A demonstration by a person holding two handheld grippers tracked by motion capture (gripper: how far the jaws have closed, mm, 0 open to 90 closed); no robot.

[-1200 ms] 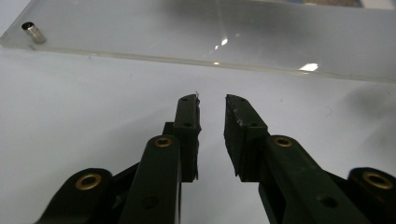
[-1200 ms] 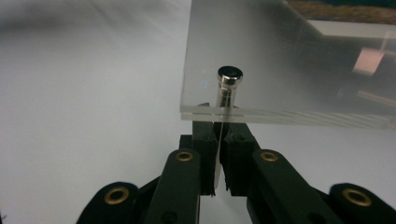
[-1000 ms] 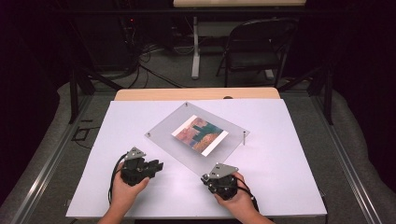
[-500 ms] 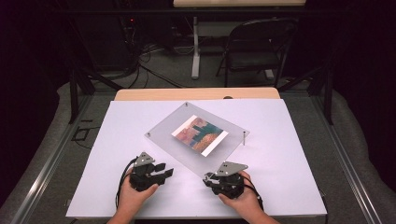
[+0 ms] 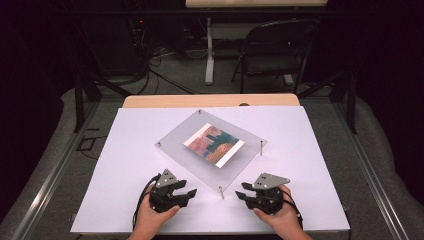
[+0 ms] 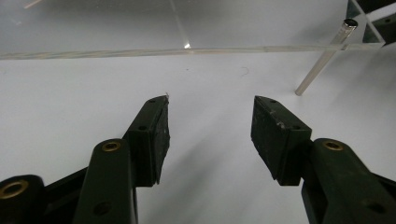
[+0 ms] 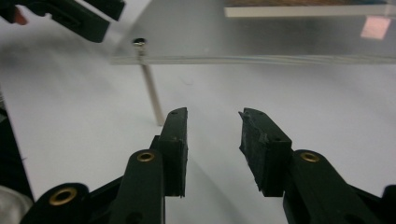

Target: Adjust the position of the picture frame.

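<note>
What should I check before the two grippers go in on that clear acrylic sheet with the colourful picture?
1. Left gripper jaws open with nothing between them: ok; they have just been opening.
2. Right gripper jaws open and empty: ok; also just been opening.
3. Clear acrylic sheet resting on its thin metal corner posts, raised off the white table: ok.
4. Colourful picture lying flat on the sheet: ok.
5. Both grippers short of the sheet's near edges, touching nothing: ok.
6. Whether the posts are fastened to the table: cannot tell.

picture point(image 5: 214, 145) on panel point(image 5: 175, 145), mid-table point(image 5: 125, 165)
</note>
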